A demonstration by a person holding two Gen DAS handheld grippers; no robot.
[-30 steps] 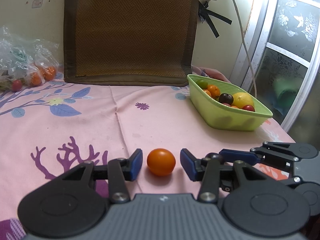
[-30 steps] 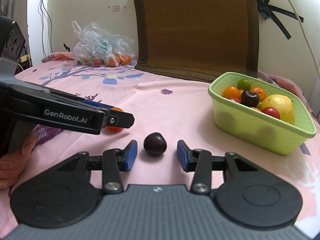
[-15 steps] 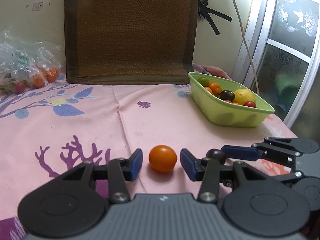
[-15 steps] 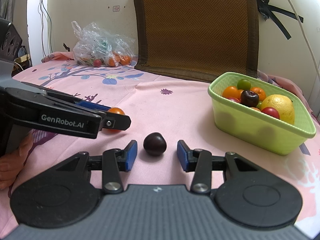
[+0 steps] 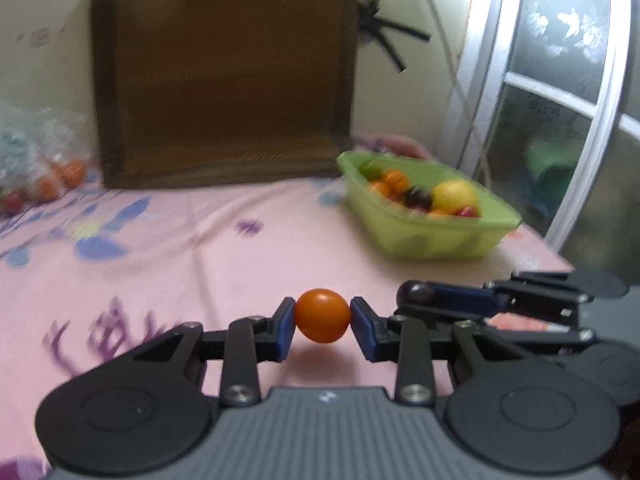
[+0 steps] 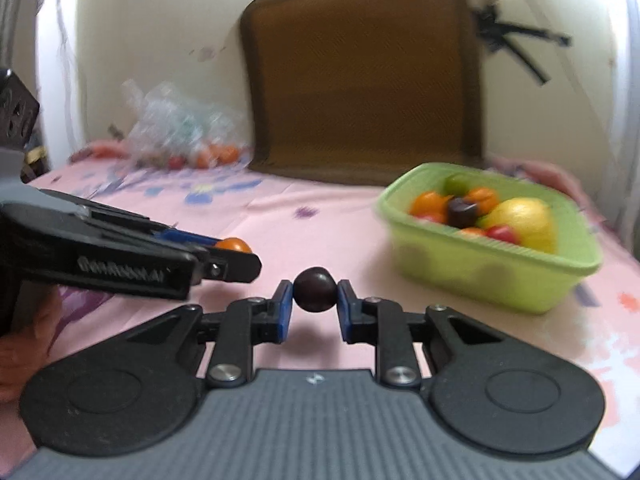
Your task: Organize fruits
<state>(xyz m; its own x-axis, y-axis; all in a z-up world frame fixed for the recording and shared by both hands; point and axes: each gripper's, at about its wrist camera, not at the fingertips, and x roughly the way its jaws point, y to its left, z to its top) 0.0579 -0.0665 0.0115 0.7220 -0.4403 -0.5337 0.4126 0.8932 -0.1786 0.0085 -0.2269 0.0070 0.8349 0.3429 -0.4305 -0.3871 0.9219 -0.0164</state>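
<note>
My left gripper (image 5: 322, 317) is shut on a small orange fruit (image 5: 322, 315), held just above the pink cloth. My right gripper (image 6: 315, 291) is shut on a dark plum (image 6: 315, 289), also lifted slightly. In the right wrist view the left gripper (image 6: 234, 254) reaches in from the left with the orange fruit (image 6: 233, 245) at its tip. In the left wrist view the right gripper (image 5: 420, 294) shows at the right with the plum (image 5: 414, 291). A green basket (image 6: 492, 276) (image 5: 420, 240) holding several fruits stands to the right on the table.
A clear plastic bag of fruits (image 6: 184, 136) (image 5: 36, 160) lies at the back left. A brown woven cushion (image 5: 224, 76) leans on the wall behind. A window frame (image 5: 560, 100) is at the right. A hand (image 6: 16, 356) shows at the left edge.
Both grippers have shut, the left on the orange fruit and the right on the plum, and lifted them slightly off the cloth. The views are blurred with motion.
</note>
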